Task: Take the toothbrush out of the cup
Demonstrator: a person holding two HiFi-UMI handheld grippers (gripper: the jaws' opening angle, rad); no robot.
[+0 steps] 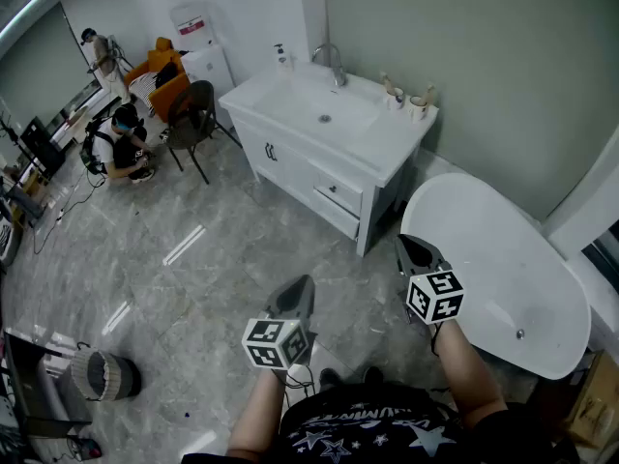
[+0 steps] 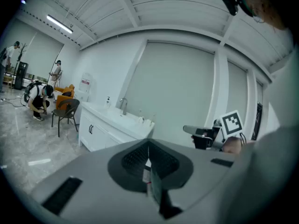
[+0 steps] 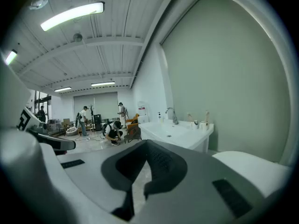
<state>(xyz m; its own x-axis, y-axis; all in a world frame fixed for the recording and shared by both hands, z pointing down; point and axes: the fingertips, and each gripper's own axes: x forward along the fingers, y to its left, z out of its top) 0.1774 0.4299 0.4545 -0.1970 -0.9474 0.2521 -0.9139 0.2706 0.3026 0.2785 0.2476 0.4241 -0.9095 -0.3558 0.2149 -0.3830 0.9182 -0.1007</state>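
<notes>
Toothbrush (image 1: 387, 82): it stands in a cup (image 1: 396, 97) at the right end of a white vanity (image 1: 290, 153), well apart from both my grippers. My left gripper (image 1: 301, 286) is clenched, its jaws together on nothing. My right gripper (image 1: 407, 246) is clenched too, and empty. Both hang in the air over a grey marbled floor (image 1: 193, 288), tipped slightly down. One white tub (image 1: 503, 259) lies near my right gripper.

On the vanity I count one basin (image 1: 324, 112), one tap (image 1: 332, 64), one bottle (image 1: 281, 56) and two cups. The second cup (image 1: 418, 107) is near the first and has its own brush (image 1: 429, 93).

Past the vanity are one dark chair (image 1: 193, 112) and orange seats (image 1: 160, 71). Further off, one person crouches (image 1: 121, 145) and another stands (image 1: 97, 48). One round basket (image 1: 104, 375) sits on the floor at my left.
</notes>
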